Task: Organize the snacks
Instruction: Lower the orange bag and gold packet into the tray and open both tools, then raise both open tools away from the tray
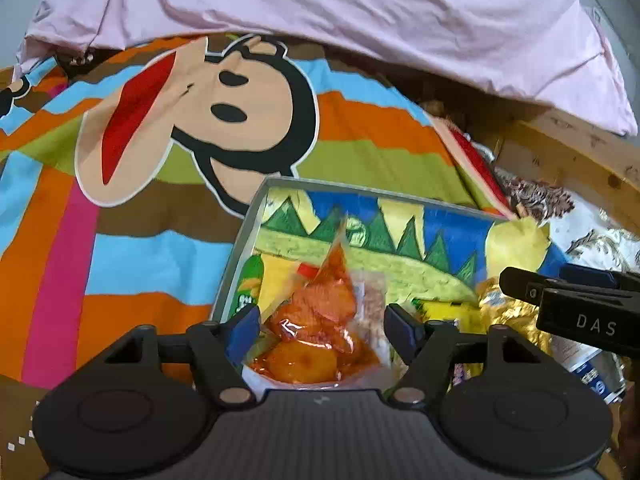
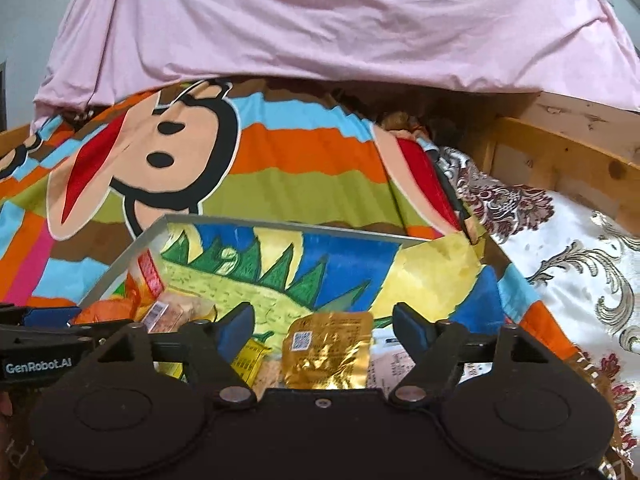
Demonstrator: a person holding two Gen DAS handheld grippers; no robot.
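Both grippers, left gripper (image 1: 320, 328) and right gripper (image 2: 324, 328), gape wide over tray (image 2: 120, 268); orange pouch (image 1: 320, 320) and gold packet (image 2: 326, 352) look light, crinkly, best pinched at seams.

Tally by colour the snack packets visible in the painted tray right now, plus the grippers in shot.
Orange-red clear packet, between the left gripper fingers: 1
Gold foil packet, between the right gripper fingers: 1
Green packet: 1
Small yellow packet: 1
Grippers, both open: 2
Total: 4 packets told apart, 2 grippers; others in the tray are too hidden to count.
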